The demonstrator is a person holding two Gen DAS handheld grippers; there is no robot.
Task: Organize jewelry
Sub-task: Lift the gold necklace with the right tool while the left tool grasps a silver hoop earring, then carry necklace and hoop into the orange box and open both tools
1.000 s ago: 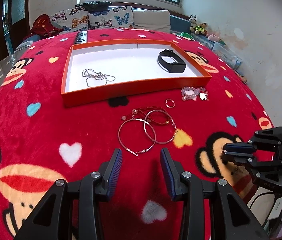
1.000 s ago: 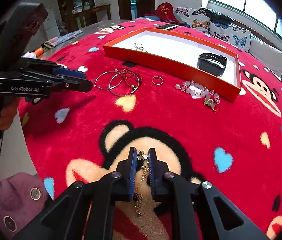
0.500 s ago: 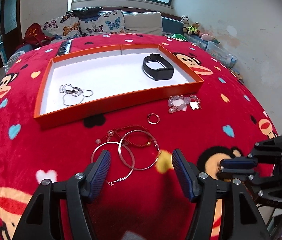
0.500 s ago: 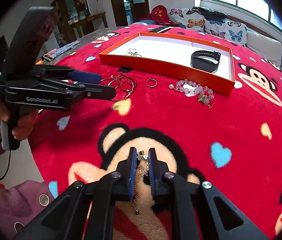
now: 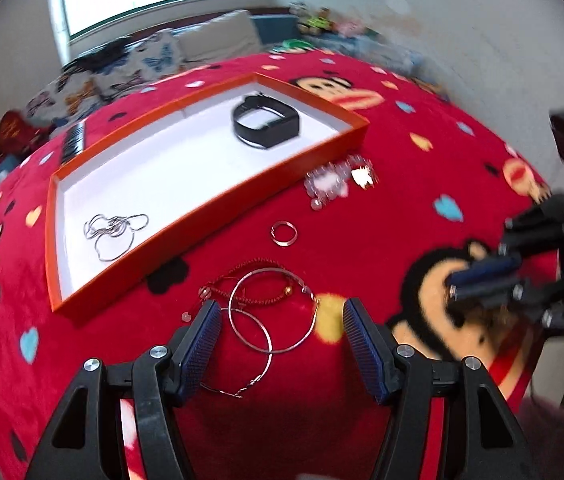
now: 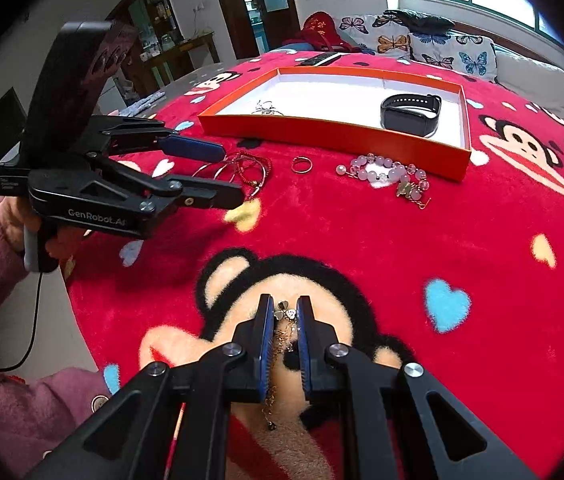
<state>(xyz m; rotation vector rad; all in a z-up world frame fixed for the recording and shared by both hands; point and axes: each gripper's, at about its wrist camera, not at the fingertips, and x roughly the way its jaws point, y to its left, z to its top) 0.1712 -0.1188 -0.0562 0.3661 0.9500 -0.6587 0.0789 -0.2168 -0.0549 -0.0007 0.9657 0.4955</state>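
An orange tray (image 5: 209, 204) (image 6: 322, 130) with a white floor holds a black watch band (image 5: 265, 124) (image 6: 410, 114) and a silver chain (image 5: 111, 232). On the red blanket lie two silver hoops (image 5: 269, 320), a red cord bracelet (image 5: 257, 284) (image 6: 249, 166), a small ring (image 5: 284, 234) (image 6: 302, 165) and a pink bead bracelet (image 5: 336, 182) (image 6: 386, 174). My left gripper (image 5: 279, 334) (image 6: 229, 176) is open, with its fingers on either side of the hoops. My right gripper (image 6: 285, 312) is shut on a gold chain necklace (image 6: 282, 336) above the blanket; it also shows in the left wrist view (image 5: 482, 276).
A black remote (image 5: 73, 140) lies behind the tray. A sofa with butterfly cushions (image 6: 422, 46) stands past the table. The table's edge runs near my left hand (image 6: 77, 280).
My left gripper has moved forward over the hoops and opened wider, so its fingers now flank them. My right gripper stays shut on the gold necklace, nearly still.
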